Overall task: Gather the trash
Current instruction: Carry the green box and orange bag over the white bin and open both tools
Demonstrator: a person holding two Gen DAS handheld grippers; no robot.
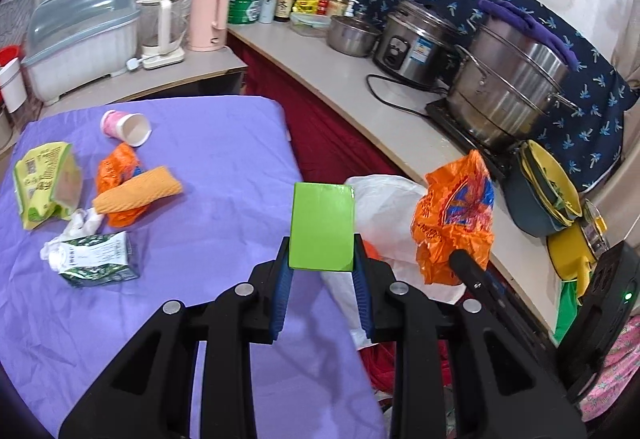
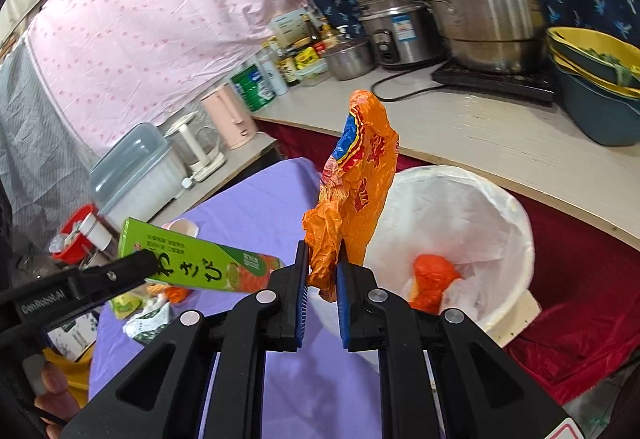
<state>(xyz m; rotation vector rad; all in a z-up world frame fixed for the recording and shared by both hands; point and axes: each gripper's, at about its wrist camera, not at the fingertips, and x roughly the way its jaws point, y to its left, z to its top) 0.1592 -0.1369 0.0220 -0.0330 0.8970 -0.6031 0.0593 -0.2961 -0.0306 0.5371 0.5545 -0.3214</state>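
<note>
My left gripper is shut on a green wasabi box, held above the right edge of the purple table; the box also shows in the right wrist view. My right gripper is shut on a crumpled orange wrapper, held just left of the white-lined trash bin; the wrapper also shows in the left wrist view. An orange wrapper lies inside the bin. On the table lie a pink paper cup, a green snack bag, another orange wrapper, an orange roll, a tissue and a crushed carton.
A counter runs behind and to the right with a steamer pot, a rice cooker, bottles and kettles. Stacked yellow and blue bowls sit on its near end. A dish box stands at the left.
</note>
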